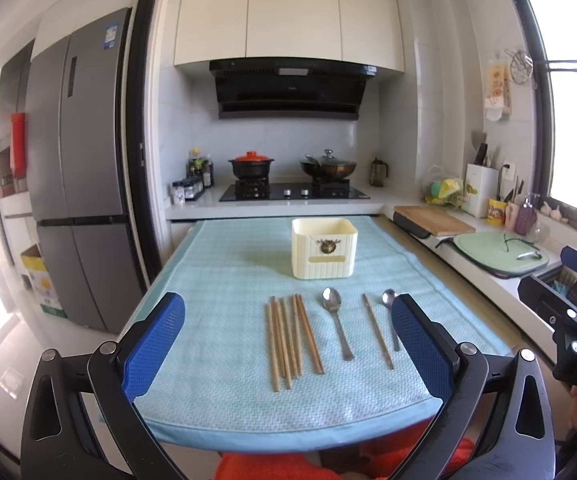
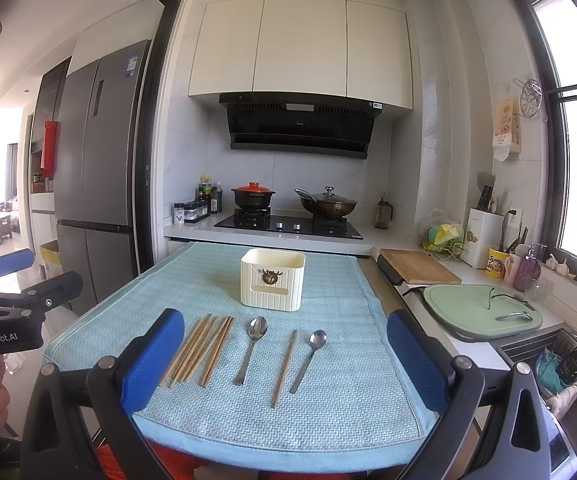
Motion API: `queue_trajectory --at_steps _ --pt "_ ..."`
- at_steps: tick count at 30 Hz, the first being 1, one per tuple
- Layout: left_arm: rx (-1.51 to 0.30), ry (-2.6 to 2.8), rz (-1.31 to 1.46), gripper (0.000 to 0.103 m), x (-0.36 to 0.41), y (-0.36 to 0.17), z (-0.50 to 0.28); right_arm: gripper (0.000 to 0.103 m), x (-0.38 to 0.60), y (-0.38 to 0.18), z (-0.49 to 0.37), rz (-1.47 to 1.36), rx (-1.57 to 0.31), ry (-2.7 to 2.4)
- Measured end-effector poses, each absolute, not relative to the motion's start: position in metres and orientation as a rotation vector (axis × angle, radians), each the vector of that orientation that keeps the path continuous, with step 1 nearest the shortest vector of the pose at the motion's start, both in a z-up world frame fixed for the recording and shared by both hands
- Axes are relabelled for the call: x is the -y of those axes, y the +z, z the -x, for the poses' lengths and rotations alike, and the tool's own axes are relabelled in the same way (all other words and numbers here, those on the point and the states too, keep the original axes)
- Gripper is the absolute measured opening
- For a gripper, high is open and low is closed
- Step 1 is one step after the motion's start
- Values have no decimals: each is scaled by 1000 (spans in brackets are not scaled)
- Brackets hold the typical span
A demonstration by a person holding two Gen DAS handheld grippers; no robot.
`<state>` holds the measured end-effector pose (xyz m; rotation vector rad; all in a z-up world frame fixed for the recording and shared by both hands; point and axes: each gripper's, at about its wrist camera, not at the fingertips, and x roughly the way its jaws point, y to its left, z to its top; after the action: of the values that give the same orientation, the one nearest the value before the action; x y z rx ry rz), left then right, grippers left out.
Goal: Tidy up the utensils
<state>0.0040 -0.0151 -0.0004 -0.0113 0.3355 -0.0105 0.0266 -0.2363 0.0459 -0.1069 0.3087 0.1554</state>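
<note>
A cream utensil holder stands upright at the far middle of a light blue mat. In front of it lie a bunch of wooden chopsticks, a steel spoon, a single chopstick and a second spoon. My left gripper is open and empty above the mat's near edge. My right gripper is also open and empty, held to the right of the left one.
Behind the mat is a stove counter with a red-lidded pot and a wok. To the right are a wooden board, a green cutting board and a sink basket. A fridge stands left.
</note>
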Motion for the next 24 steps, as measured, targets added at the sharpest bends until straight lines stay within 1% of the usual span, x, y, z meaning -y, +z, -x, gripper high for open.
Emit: queue_trajectory --at_steps 24 --pt "-347 -20 -3 103 21 4 -9 103 236 49 -32 101 -325 166"
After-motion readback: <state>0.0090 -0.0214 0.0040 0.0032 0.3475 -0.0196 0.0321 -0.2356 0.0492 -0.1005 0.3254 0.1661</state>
